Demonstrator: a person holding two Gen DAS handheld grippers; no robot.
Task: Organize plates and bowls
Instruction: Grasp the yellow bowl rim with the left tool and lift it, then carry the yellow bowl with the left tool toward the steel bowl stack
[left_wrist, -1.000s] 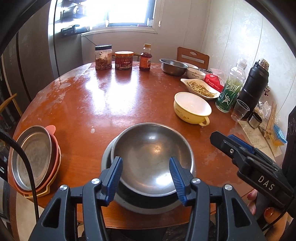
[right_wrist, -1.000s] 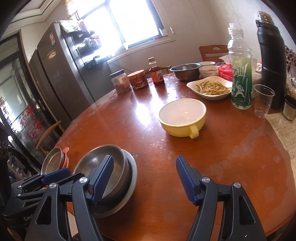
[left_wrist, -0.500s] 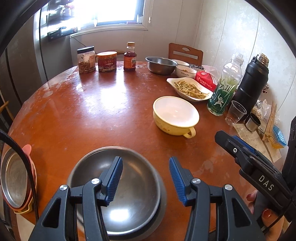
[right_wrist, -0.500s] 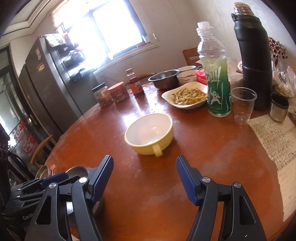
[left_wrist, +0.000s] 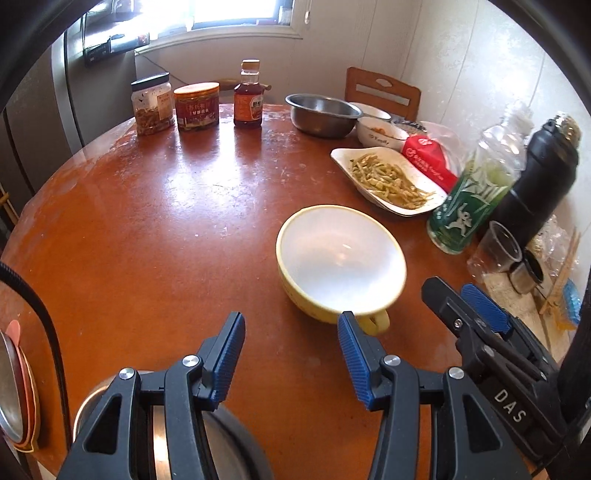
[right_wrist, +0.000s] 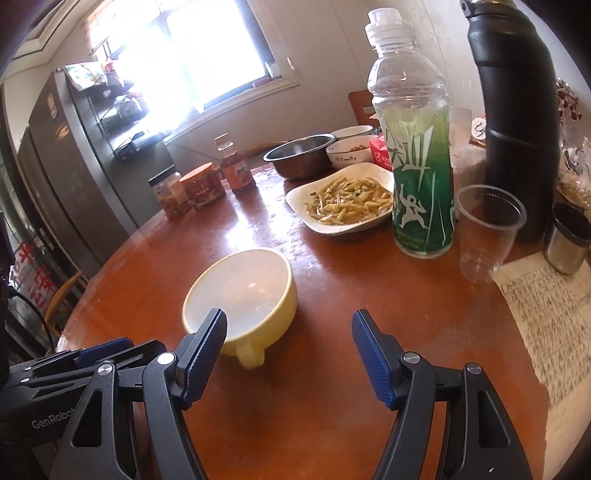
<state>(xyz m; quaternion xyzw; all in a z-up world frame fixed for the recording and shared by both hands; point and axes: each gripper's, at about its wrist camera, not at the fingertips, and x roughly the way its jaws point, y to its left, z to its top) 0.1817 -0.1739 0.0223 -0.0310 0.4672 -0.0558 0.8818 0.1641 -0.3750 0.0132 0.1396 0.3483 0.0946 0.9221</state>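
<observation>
A yellow bowl (left_wrist: 340, 258) (right_wrist: 240, 295) with a white inside and a small handle stands empty on the round wooden table (left_wrist: 147, 221). My left gripper (left_wrist: 291, 332) hangs open just in front of it, nothing between its blue pads. My right gripper (right_wrist: 288, 332) is open too, its left pad near the bowl's handle side. The steel bowl on its plate (left_wrist: 155, 443) lies under the left gripper's body, mostly hidden. A stack of steel and coloured plates (left_wrist: 14, 391) sits at the left edge.
A white dish of food (right_wrist: 343, 199), a steel bowl (left_wrist: 321, 114), a small white bowl (left_wrist: 380, 133), a green bottle (right_wrist: 417, 155), a black flask (right_wrist: 517, 122), a plastic cup (right_wrist: 487, 229) and a written sheet (right_wrist: 546, 314) crowd the right side. Jars (left_wrist: 195, 105) stand at the back.
Both grippers moved forward and right across the table, from over the steel bowl toward the yellow bowl, which now looms larger. Jaw openings stayed the same.
</observation>
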